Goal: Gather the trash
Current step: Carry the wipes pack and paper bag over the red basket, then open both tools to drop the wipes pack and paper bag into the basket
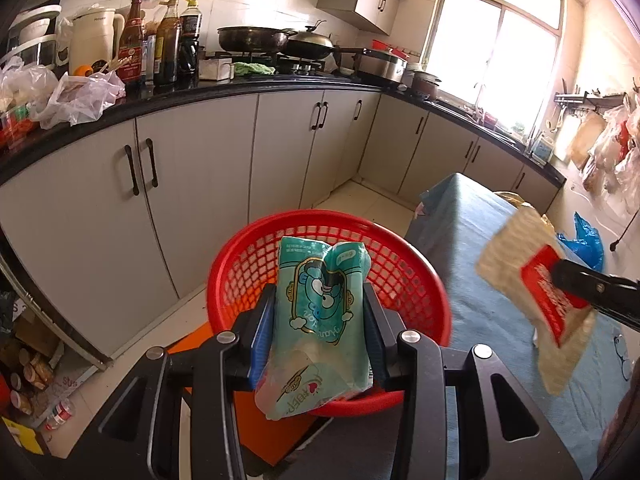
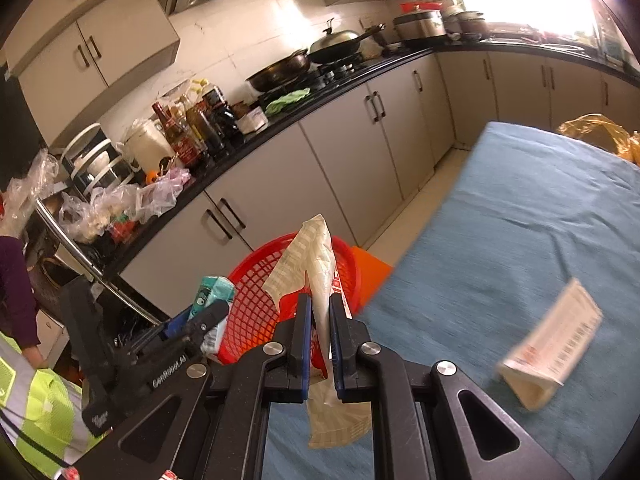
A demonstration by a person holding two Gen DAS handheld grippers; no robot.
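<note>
The left gripper (image 1: 320,316) is clamping a teal snack wrapper (image 1: 318,320) above the red mesh basket (image 1: 416,280). The right gripper (image 2: 320,320) is pinching a cream-and-red wrapper (image 2: 316,264) beside the basket, over the blue tablecloth (image 2: 520,220), where another wrapper (image 2: 552,344) is lying.

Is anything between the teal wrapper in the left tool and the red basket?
Nothing visible. The left tool holds the teal wrapper right at the red basket, whose open mouth looks unobstructed. The right tool with its beige wrapper is off to the side.
</note>
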